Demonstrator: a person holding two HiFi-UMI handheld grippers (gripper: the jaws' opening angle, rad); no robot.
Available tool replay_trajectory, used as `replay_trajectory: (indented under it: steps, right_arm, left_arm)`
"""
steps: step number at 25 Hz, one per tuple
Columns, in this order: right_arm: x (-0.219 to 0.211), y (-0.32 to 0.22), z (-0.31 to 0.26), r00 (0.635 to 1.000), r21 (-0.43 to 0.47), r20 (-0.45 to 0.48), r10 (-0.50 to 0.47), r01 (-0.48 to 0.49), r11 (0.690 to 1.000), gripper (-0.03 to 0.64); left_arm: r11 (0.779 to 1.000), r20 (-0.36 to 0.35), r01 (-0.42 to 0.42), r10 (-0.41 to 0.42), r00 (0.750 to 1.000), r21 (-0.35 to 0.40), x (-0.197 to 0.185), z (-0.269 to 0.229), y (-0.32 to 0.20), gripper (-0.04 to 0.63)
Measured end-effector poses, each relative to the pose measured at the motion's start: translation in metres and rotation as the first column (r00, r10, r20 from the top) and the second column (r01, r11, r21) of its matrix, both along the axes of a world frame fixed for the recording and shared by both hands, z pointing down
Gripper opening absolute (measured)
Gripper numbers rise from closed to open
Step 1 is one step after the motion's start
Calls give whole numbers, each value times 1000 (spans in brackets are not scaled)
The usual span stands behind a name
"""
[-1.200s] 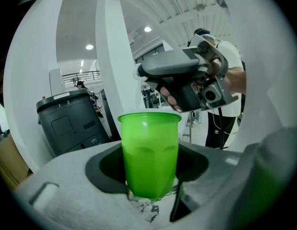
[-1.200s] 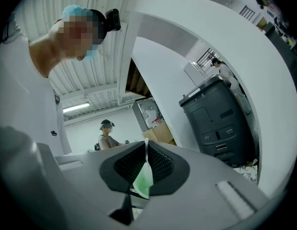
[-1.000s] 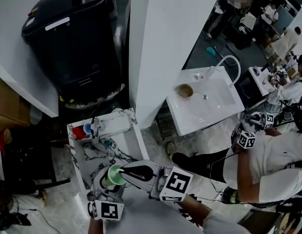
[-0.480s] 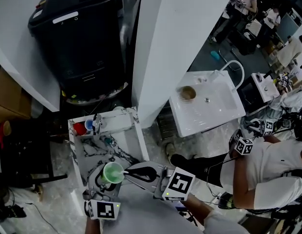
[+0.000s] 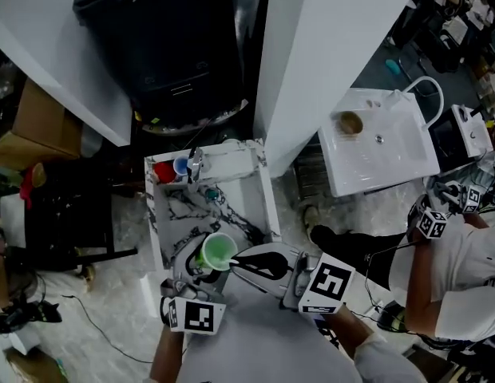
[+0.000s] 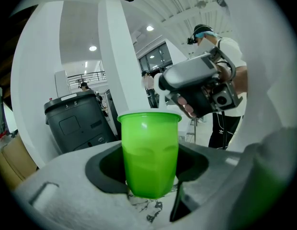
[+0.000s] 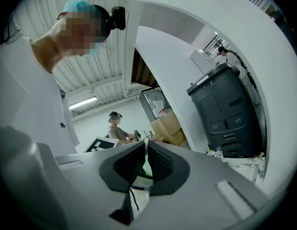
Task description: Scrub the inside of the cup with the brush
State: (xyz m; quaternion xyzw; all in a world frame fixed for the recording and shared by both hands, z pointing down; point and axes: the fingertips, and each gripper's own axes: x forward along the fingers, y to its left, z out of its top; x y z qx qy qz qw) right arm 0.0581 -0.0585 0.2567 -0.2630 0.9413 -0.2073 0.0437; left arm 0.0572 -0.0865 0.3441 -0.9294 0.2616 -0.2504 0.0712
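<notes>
Looming at the far side is a black wheeled bin [image 5: 168,46], with a white pillar [image 5: 327,54] just beside it. Below them stands a small marbled counter [image 5: 235,194]. At its near edge the left tongs [image 6: 149,174] are clamped on a green plastic cup [image 5: 218,251], which stands upright with its mouth open to the ceiling. The right tongs [image 7: 145,161] reach to the cup's rim, squeezed tight on the thin brush [image 7: 146,166]; its bristle end I can't make out. A red cup [image 5: 164,170] sits at the counter's far left corner.
</notes>
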Motion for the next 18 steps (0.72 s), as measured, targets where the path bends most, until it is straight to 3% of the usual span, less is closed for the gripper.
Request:
replay_trajectory:
  steps: [7,13,18]
  right_arm:
    - [-3,-17,-9,995,40,40,88,-90,995,23]
    - [8,-25,-8,990,85,7,143,-143,986,23]
    - [14,-30,-1,986,72,-12,166,-165,984,23]
  left_arm:
    - [1000,-9,-2,2,1000,1,-1,-3,2,258]
    - [1000,-23,-16,17,1000,11,9,-4,5,258]
    - [1000,-29,-8,9,1000,15,6,-7,6,258]
